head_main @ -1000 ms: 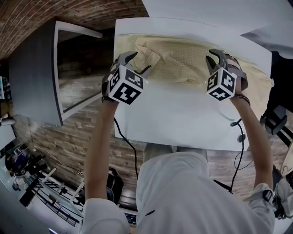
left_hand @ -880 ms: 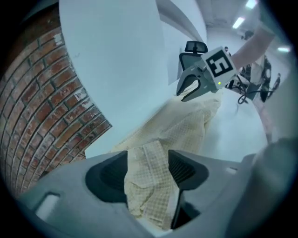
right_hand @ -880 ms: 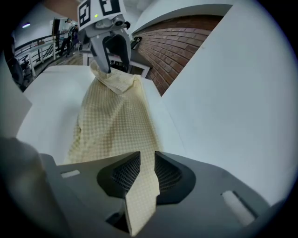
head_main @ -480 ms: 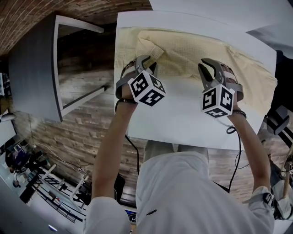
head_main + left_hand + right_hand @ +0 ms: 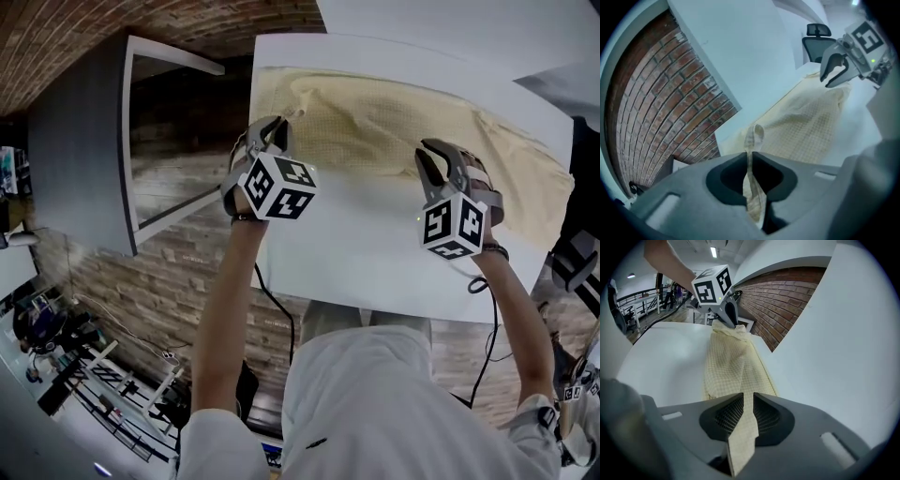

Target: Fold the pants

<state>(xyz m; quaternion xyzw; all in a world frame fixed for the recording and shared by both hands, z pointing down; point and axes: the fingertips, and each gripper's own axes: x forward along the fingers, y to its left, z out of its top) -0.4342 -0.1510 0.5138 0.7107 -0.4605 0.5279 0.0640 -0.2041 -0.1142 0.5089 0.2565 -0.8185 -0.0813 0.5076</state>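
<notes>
Pale yellow checked pants [image 5: 394, 117] lie spread along the far side of the white table [image 5: 375, 253]. My left gripper [image 5: 273, 128] is at their left end, shut on a thin fold of the cloth; its jaws have just been closing, and the left gripper view shows the fold [image 5: 751, 140] pinched between them. My right gripper [image 5: 433, 157] holds the near edge further right, shut on a flap of the pants [image 5: 740, 427], having closed a little more in the last second. In the right gripper view the pants [image 5: 731, 359] stretch away to the left gripper [image 5: 729, 310].
A dark grey cabinet [image 5: 75, 159] stands left of the table, across a gap. A cable [image 5: 488, 309] hangs off the table's near right edge. An office chair [image 5: 818, 31] stands behind the table's far end. White walls and a brick wall [image 5: 670, 98] are close by.
The left gripper was open above the pants' left end; it swung right, came back left and down, and shut on the cloth. The right gripper drew toward me with the edge.
</notes>
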